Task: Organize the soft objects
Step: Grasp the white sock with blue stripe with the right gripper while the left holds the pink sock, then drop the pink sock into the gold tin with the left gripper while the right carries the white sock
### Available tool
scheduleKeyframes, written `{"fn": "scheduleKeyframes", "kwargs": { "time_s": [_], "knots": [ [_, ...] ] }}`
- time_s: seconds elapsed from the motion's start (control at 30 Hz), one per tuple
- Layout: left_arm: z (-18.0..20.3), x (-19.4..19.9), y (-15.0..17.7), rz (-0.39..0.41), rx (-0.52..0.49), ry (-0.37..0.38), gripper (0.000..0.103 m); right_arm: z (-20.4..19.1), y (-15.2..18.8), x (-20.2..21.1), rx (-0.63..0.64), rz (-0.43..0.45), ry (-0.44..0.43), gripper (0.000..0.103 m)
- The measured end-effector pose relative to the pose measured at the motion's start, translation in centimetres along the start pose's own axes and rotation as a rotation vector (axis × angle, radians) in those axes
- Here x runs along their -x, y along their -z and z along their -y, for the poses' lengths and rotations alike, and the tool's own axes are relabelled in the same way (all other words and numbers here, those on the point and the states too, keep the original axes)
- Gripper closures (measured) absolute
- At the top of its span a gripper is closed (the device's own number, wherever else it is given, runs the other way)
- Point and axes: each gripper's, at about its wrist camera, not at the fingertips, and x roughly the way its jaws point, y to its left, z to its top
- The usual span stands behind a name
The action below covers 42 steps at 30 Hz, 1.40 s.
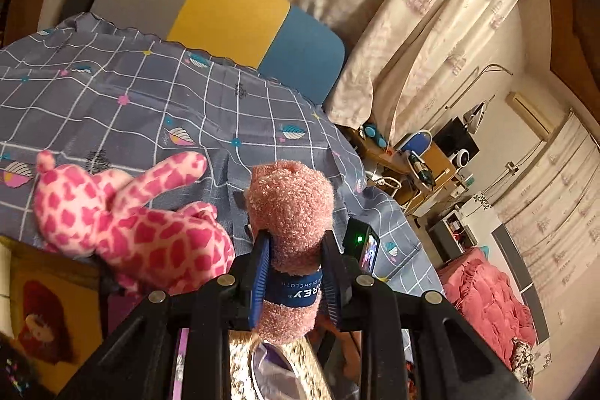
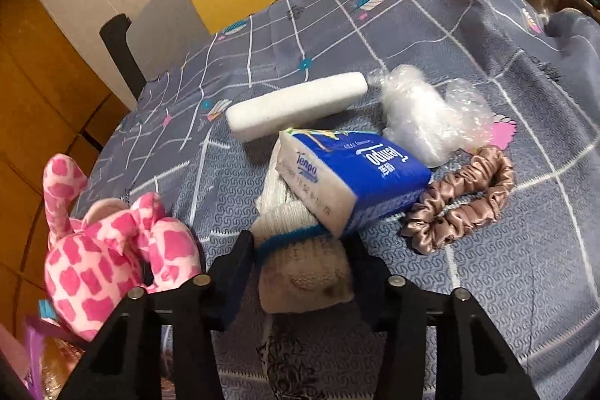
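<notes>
1. Pink rolled dishcloth, fuzzy, bound by a blue paper band with white lettering. Clenched between the two blue-padded fingers of the left tongs, which grasp it at the band; the roll stands up out of the tongs, lifted clear above the bed cover.

2. Cream knitted item with a blue-green stripe. Lies on the bed cover, between the fingers of the right tongs. No earlier view is at hand, and the fingers are blurred; whether the pads press on it cannot be told.

3. Blue and white tissue pack. Rests tilted on top of a white knitted fabric, just beyond the right tongs.

4. White foam bar. Lies flat on the cover behind the tissue pack, close to it.

5. Clear plastic bag of white filling. To the right of the foam bar, touching the tissue pack's far corner.

6. Tan satin scrunchie. On the cover, right of the tissue pack, just beside the bag.

7. Pink and white spotted plush toy. At the left edge of the bed, beside the left tongs.

8. Surroundings: grey checked bed cover with leaf print; headboard in grey, yellow and blue panels; pale patterned curtain beyond.
</notes>
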Motion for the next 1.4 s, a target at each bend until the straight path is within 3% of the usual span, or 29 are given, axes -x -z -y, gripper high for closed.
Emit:
{"fn": "scheduleKeyframes", "kwargs": {
  "time_s": [0.37,0.7,0.87,1.03,1.17,1.4],
  "knots": [
    [-0.8,5.2,2.5,0.054,0.005,0.037,0.077,0.3,2.5,5.8,-0.039,0.024,-0.091,0.057],
    [-2.7,10.6,4.8,0.096,0.022,0.029,0.077,1.7,6.6,10.4,-0.097,0.027,-0.053,0.057],
    [-4.4,13.7,5.6,0.130,0.038,0.018,0.077,2.7,8.5,12.4,-0.143,0.003,0.008,0.057],
    [-7.1,17.1,6.5,0.171,0.088,-0.002,0.077,1.7,9.6,16.1,-0.106,0.100,0.041,0.057],
    [-9.3,19.4,7.5,0.190,0.109,-0.042,0.077,-0.5,10.6,19.5,-0.070,0.184,0.017,0.057],
    [-13.3,19.7,9.5,0.114,0.169,-0.092,0.077,-6.2,11.6,22.7,-0.007,0.254,-0.089,0.057]
  ]
}}
